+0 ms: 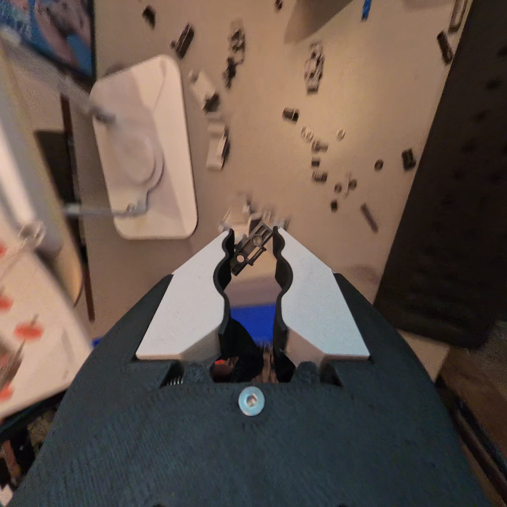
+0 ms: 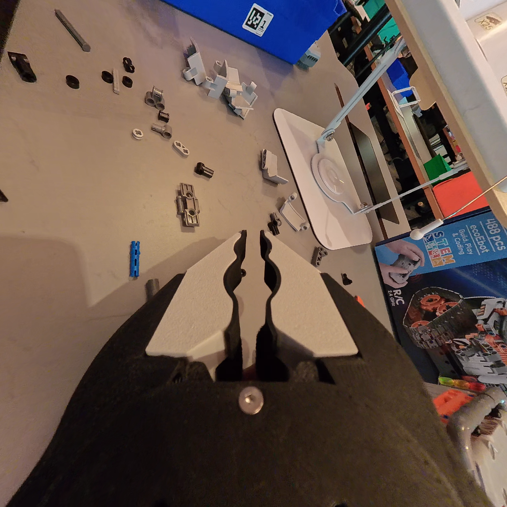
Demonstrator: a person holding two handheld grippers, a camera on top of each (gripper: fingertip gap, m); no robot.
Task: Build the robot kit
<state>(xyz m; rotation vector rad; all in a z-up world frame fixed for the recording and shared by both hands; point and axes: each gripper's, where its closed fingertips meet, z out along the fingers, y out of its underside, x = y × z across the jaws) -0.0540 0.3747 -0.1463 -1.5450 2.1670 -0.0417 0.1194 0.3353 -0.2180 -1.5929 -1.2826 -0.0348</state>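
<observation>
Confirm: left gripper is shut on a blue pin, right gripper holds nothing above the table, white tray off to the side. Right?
One error: the left gripper is shut on a dark grey holed connector piece, not a blue pin, as the left wrist view shows. The blue pin lies on the table in the right wrist view. The right gripper holds nothing, and the white tray is off to the side.

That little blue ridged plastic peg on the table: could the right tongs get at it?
Probably yes. The blue ridged plastic peg lies alone on bare table, just left of the empty right tongs, with nothing between them.
</observation>
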